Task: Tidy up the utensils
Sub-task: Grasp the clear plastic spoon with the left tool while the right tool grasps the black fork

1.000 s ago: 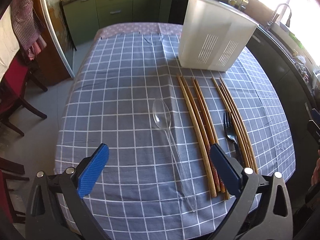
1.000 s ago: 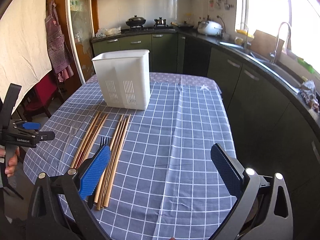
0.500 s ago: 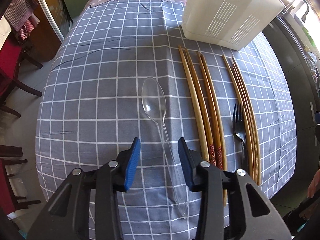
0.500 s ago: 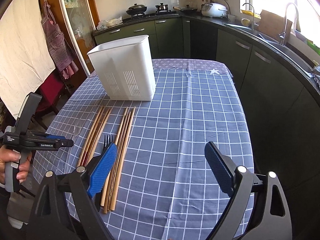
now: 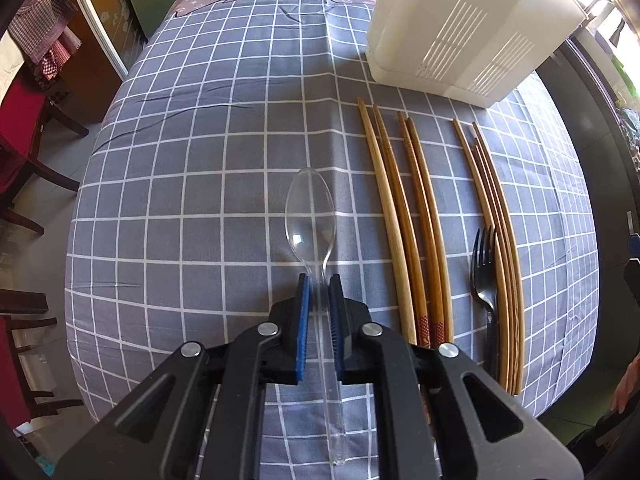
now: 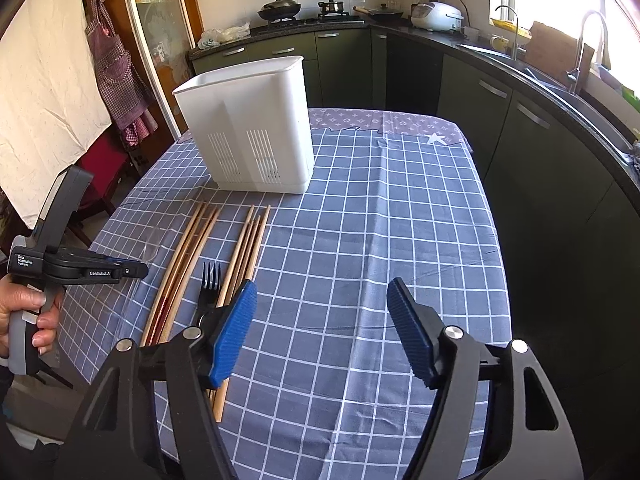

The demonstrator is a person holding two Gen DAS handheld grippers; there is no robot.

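My left gripper [image 5: 319, 292] is shut on the handle of a clear plastic spoon [image 5: 310, 216] that lies on the checked tablecloth [image 5: 200, 200], bowl pointing away. The left gripper also shows in the right wrist view [image 6: 138, 270]. Wooden chopsticks [image 5: 404, 224] lie in two groups to the right, with a black fork [image 5: 483, 268] among the right group [image 5: 496, 216]. A white utensil holder [image 5: 468, 36] stands behind them. My right gripper [image 6: 320, 312] is open and empty above the table's near right part, next to the fork [image 6: 210, 286] and chopsticks [image 6: 188, 256].
The holder [image 6: 248, 136] stands at the far middle of the table. Dark kitchen cabinets [image 6: 520, 128] and a sink run along the right. Red chairs [image 5: 16, 120] stand off the table's left edge. The cloth [image 6: 400, 220] right of the chopsticks is bare.
My left gripper moved forward and down over the spoon and closed from wide open onto its handle. My right gripper drifted forward a little and stayed open.
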